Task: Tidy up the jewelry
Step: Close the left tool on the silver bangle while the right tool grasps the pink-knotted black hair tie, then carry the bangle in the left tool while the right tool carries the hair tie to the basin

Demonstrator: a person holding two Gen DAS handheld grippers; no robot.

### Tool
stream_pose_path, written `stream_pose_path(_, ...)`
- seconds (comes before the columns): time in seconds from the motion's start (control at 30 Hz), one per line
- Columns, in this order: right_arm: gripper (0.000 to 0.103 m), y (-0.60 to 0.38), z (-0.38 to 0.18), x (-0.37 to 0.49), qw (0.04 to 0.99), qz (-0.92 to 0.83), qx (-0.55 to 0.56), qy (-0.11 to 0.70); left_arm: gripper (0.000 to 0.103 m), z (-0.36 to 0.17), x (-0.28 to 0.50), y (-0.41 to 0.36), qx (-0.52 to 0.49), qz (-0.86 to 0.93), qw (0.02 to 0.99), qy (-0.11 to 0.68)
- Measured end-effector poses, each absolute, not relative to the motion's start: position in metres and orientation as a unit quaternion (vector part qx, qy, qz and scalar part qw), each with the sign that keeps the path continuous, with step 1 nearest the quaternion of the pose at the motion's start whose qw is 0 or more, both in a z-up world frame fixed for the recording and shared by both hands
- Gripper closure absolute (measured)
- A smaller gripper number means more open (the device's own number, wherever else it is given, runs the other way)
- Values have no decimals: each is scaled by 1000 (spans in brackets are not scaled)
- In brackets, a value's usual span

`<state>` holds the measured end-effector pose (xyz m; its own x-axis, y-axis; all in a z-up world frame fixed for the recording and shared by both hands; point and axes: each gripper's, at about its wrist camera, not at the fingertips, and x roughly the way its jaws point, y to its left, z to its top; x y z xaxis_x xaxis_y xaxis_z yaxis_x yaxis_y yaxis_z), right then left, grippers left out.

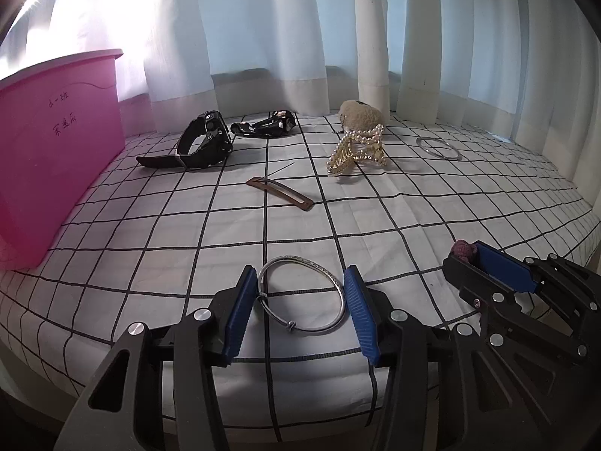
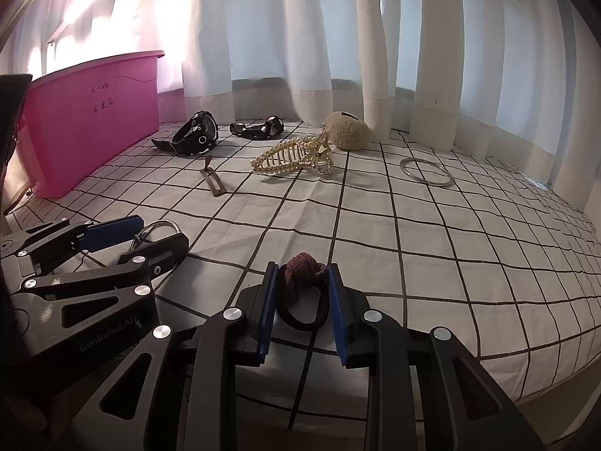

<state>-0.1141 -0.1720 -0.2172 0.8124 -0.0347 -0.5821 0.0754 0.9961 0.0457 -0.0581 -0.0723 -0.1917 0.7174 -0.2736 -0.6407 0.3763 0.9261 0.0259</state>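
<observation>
- Two grippers work low over the checked bed sheet (image 1: 300, 218), each straddling one piece.
- Left gripper (image 1: 298, 302): fingers spread wide around a silver bangle (image 1: 300, 293) lying flat on the sheet, not yet pinching it. It looks thin, rigid, light and slick; I judge a pinch across one side of the wire rim safer than squeezing the whole hoop.
- Right gripper (image 2: 302, 308): fingers narrowed around a black hair tie with a maroon knitted knot (image 2: 303, 268), pads touching or nearly touching it; a firm grip is not certain. It is soft and springy, so grip the knot.
- Pink storage bin (image 1: 56, 143) stands at the far left, the likely destination.
- Watch (image 1: 204, 141), pearl claw clip (image 1: 357, 148), brown barrette (image 1: 280, 191) and second bangle (image 1: 437, 148) lie beyond.
</observation>
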Motion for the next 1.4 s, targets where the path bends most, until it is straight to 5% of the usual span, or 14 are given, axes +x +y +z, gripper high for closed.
stream_pose_path(0.97, 80, -166, -179, -118, 960, -18, 33, 277, 57, -153, -58, -52, 43, -152, 932, 325)
stream_pose_path(1.4, 80, -163, -119, -107, 966, 13, 23, 255, 57, -78, -55, -33, 29, -106, 950, 292)
